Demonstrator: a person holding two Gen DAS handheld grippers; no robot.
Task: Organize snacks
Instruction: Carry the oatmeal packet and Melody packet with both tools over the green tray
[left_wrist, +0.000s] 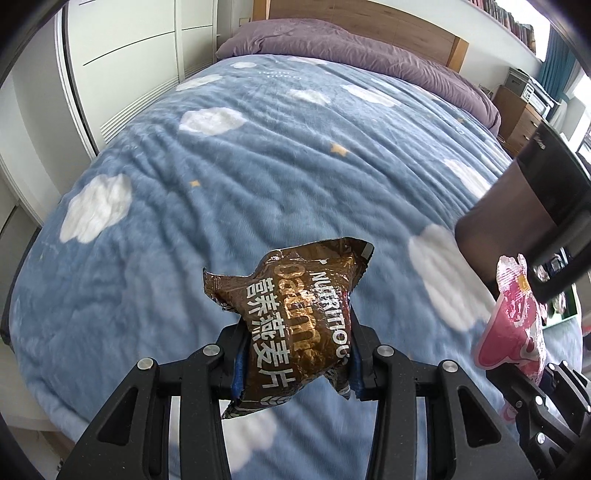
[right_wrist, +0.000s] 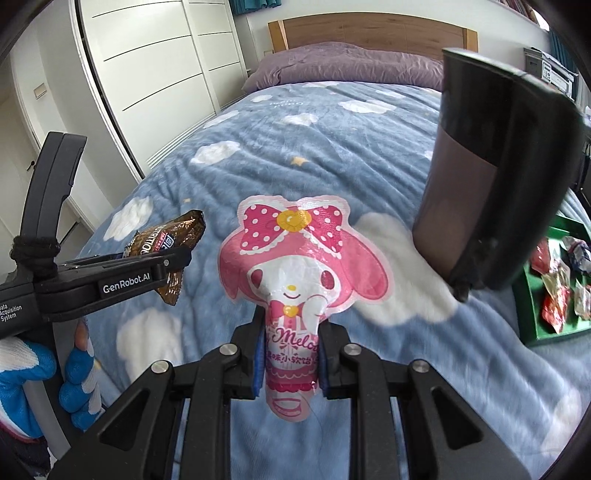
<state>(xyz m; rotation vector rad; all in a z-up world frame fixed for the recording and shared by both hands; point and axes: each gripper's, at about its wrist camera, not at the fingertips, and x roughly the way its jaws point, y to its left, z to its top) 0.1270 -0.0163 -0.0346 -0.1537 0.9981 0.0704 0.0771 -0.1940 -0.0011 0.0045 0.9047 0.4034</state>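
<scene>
With our jaws clamped on the oatmeal packet (left_wrist: 295, 325) and pink candy pouch (right_wrist: 295, 280), the green tray (right_wrist: 532, 314) lies at the right-wrist frame's right edge, nearer our right gripper (right_wrist: 290, 360) than our left gripper (left_wrist: 295, 363).

Glossy, crinkled brown foil on the oatmeal packet (left_wrist: 295, 325); shiny smooth plastic film on the pink candy pouch (right_wrist: 295, 266). Fluffy, ribbed fleece blanket (left_wrist: 258, 166), matt black plastic gripper (left_wrist: 295, 373) arms, warm wood-grain headboard (right_wrist: 369, 31).

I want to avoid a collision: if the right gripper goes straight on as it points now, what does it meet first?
Probably only the blue cloud blanket; the right gripper, shut on the pink candy pouch, has nothing else ahead. Depth is unclear.
</scene>
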